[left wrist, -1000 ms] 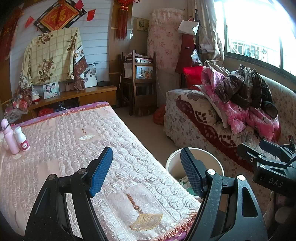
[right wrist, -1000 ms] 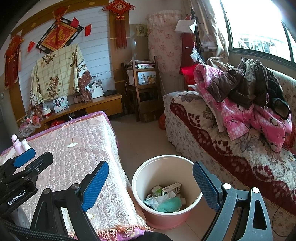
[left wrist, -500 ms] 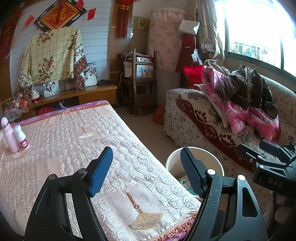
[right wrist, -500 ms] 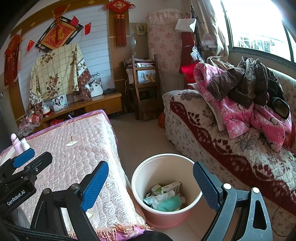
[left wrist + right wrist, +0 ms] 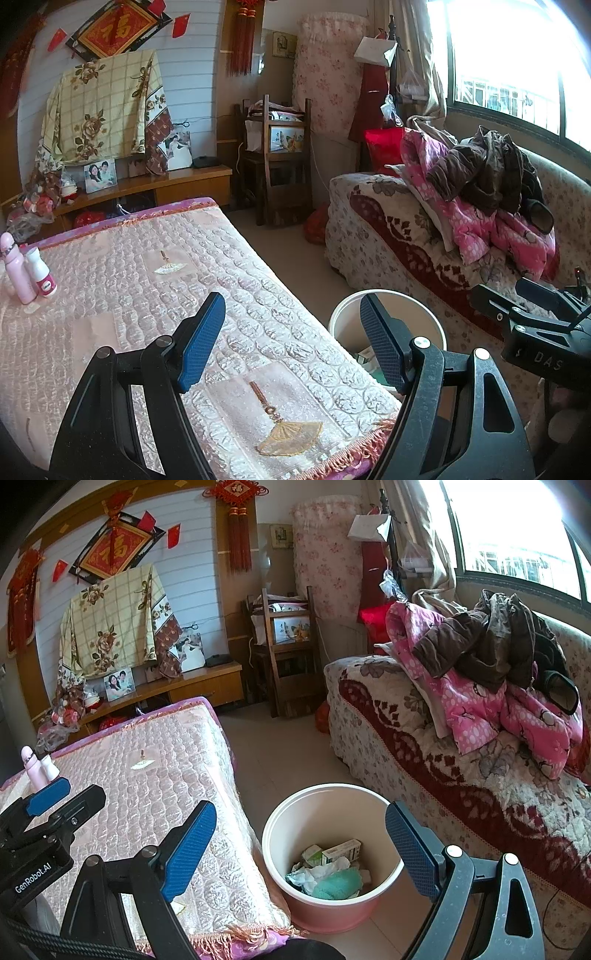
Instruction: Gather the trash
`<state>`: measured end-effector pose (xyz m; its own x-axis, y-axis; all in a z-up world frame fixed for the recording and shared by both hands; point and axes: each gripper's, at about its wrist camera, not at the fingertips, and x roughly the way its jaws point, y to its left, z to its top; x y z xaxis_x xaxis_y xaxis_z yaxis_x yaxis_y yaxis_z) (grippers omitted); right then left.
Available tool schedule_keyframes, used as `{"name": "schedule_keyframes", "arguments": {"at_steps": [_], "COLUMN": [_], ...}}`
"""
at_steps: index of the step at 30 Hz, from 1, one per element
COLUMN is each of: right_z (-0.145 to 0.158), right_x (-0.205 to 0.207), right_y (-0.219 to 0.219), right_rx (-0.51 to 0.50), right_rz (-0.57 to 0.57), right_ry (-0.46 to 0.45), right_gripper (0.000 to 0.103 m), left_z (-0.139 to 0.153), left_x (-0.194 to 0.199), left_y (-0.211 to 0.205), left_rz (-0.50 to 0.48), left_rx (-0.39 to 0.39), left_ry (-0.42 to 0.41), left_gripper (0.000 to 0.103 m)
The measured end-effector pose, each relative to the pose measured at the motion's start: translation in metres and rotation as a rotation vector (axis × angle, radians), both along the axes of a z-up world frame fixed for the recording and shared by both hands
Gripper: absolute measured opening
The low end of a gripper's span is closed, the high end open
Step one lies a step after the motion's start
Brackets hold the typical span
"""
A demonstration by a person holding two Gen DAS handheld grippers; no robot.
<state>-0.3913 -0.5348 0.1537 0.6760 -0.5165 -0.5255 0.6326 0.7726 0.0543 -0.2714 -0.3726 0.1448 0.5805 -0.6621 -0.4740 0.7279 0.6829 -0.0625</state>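
Observation:
A pink-and-cream trash bin (image 5: pixel 291 849) stands on the floor between the table and the sofa; inside lie small boxes, crumpled tissue and a teal wad (image 5: pixel 338 884). My right gripper (image 5: pixel 301 836) hovers over the bin, open, with nothing between its blue pads. My left gripper (image 5: pixel 291 334) is open and empty above the near corner of the pink quilted tablecloth (image 5: pixel 129 295); the bin's rim (image 5: pixel 343 314) shows beyond it, partly hidden by the right finger. Each gripper appears at the edge of the other's view.
Two pink bottles (image 5: pixel 26 273) stand at the table's left edge. A sofa (image 5: pixel 443 768) piled with clothes runs along the right under the window. A wooden chair (image 5: pixel 284 173) and a low shelf (image 5: pixel 155 184) line the far wall. Bare floor (image 5: pixel 280 753) separates table and sofa.

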Motion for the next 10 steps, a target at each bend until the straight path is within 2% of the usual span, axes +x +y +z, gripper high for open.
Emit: {"name": "schedule_keyframes", "arguments": {"at_steps": [10], "right_z": [-0.0064], "right_x": [0.0014], "right_y": [-0.0002], "right_rx": [0.007], "right_rz": [0.0], "right_ry": [0.014], "right_gripper": [0.092], "left_z": [0.0009], "left_x": [0.0035], "left_y": [-0.001], "left_rz": [-0.011], "left_rx": [0.007], "left_ry": [0.004], "left_gripper": [0.075]}}
